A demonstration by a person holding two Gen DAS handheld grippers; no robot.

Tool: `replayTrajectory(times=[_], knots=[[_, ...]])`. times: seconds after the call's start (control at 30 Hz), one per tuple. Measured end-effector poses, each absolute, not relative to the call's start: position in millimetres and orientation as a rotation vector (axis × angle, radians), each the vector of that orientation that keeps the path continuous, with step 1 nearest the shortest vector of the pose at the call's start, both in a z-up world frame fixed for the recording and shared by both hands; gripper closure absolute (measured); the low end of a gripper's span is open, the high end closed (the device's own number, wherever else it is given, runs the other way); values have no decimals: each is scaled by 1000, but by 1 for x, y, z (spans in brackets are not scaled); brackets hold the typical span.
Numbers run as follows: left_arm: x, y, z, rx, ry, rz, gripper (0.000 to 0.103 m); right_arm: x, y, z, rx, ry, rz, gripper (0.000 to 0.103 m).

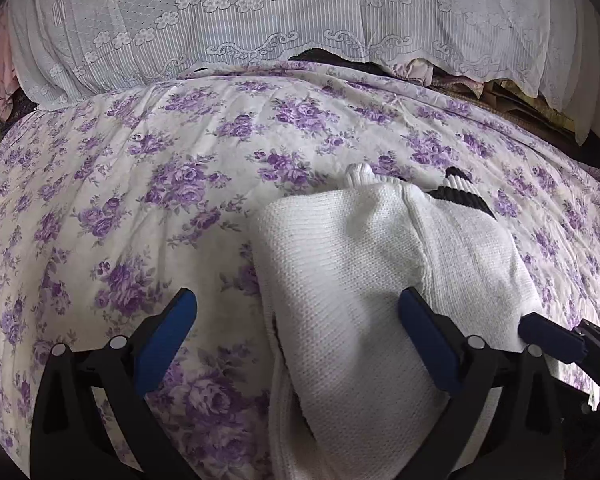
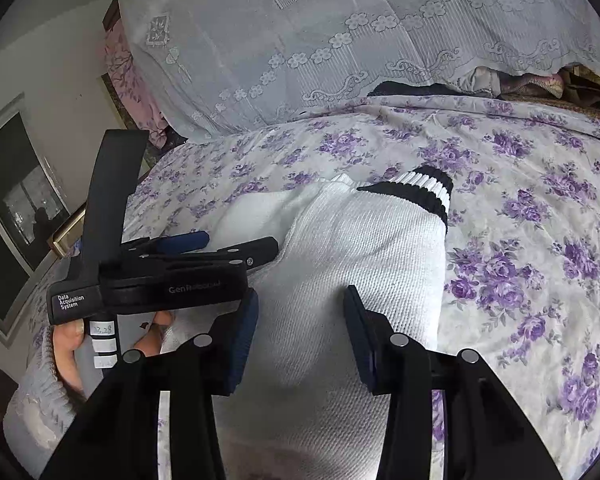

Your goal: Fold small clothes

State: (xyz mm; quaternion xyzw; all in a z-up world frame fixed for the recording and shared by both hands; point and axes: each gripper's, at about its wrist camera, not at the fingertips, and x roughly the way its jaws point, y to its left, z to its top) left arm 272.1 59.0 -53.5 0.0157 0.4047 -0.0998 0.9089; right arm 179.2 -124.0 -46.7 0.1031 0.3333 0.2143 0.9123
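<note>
A white knit sweater (image 1: 348,272) lies folded in a thick bundle on the purple-flowered bedspread (image 1: 120,208). Its black-and-white ribbed cuff (image 2: 420,188) points away from me. My left gripper (image 1: 298,310) is open wide; one pad hangs over the sweater's middle and the other over bare bedspread, and they grip nothing. In the right wrist view the left gripper (image 2: 236,244) sits at the sweater's left edge. My right gripper (image 2: 302,316) stands open just above the sweater (image 2: 340,248), with knit fabric showing between its pads. In the left wrist view the right gripper (image 1: 548,330) is at the sweater's right edge.
A tall pile under a white lace cover (image 1: 260,20) closes off the far side of the bed. Pink flowered bedding (image 2: 120,64) and a dark framed window (image 2: 16,184) are at the left. A hand (image 2: 70,348) in a grey knit sleeve holds the left gripper's handle.
</note>
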Motion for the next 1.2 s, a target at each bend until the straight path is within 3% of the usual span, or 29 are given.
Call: replayTrajectory(times=[0.17, 0.23, 0.27, 0.3, 0.67, 1.0, 1.2], knots=[[272, 60, -53, 28, 841, -214, 5, 169, -147, -41, 342, 645, 478, 58], [272, 61, -49, 25, 845, -234, 5, 168, -159, -40, 386, 634, 476, 47], [271, 63, -46, 13, 847, -264, 5, 171, -164, -39, 396, 633, 452, 37], [271, 66, -43, -9, 848, -295, 5, 171, -170, -40, 411, 631, 436, 36], [296, 124, -64, -488, 1029, -614, 5, 192, -202, -70, 636, 718, 463, 32], [289, 86, -69, -318, 1095, -690, 5, 188, -213, -74, 748, 680, 478, 31], [282, 65, -77, -243, 1144, -758, 5, 201, -213, -94, 788, 782, 465, 31]])
